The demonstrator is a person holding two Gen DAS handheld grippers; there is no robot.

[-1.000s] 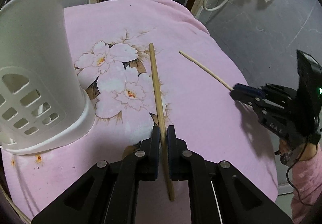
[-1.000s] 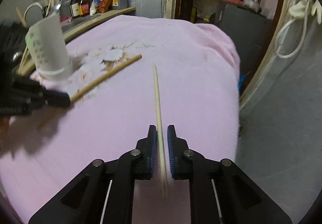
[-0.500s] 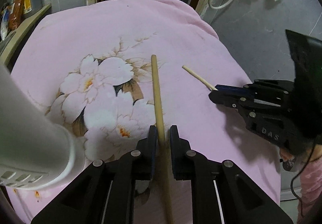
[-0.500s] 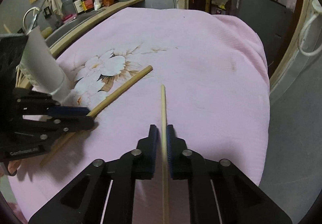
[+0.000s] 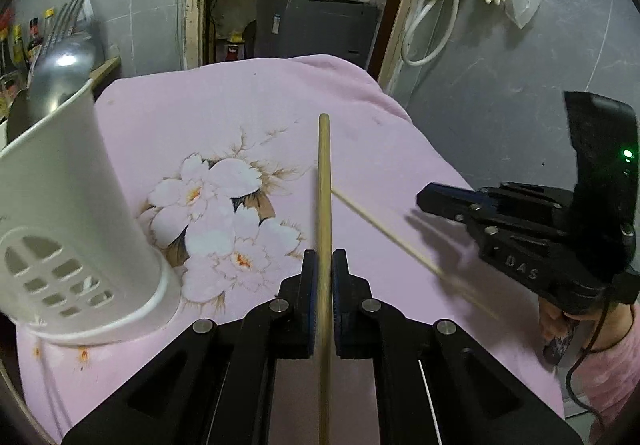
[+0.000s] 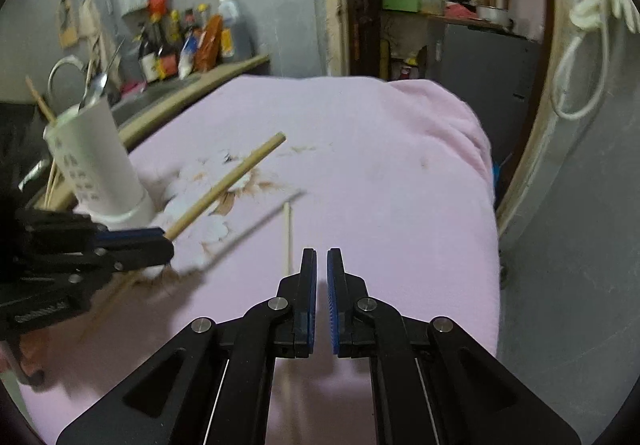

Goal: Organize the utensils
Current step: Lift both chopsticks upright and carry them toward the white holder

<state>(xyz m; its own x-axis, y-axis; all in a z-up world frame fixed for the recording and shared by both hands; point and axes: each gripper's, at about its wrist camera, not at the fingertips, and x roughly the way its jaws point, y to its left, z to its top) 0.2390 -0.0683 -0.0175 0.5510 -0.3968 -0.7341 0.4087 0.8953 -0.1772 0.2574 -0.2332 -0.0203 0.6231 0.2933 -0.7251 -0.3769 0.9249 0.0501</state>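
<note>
The left gripper (image 5: 325, 257) is clamped on the thick stick (image 5: 325, 173) at about mid-length. The stick is lifted off the pink cloth (image 5: 240, 105) and throws a shadow on it, with its far end just beside the holder (image 5: 72, 205) and below the holder's rim. The right gripper (image 6: 322, 257) has its pads together with nothing between them. The thin stick (image 6: 287, 233) runs just outside its holder-side finger and on under the gripper body. It lies farther from the holder than the thick stick and looks blurred in the left wrist view, so we cannot tell whether it rests flat on the cloth. We judge the step in hand to be dropping the thick stick into the holder, with a second try at the thin one to follow. The holder already carries a spoon (image 5: 60, 73), so we should pick the free part of its mouth. We raise the stick until its lower end clears the rim, tip it close to upright over the opening, and part the pads only once that end is inside. We should stay off the holder wall: it looks light, stands on soft cloth, and a sideways knock could topple it. For the thin stick, we open the right gripper, set it square across the stick, press lightly into the cloth, and close with the stick centred in the pads.
</note>
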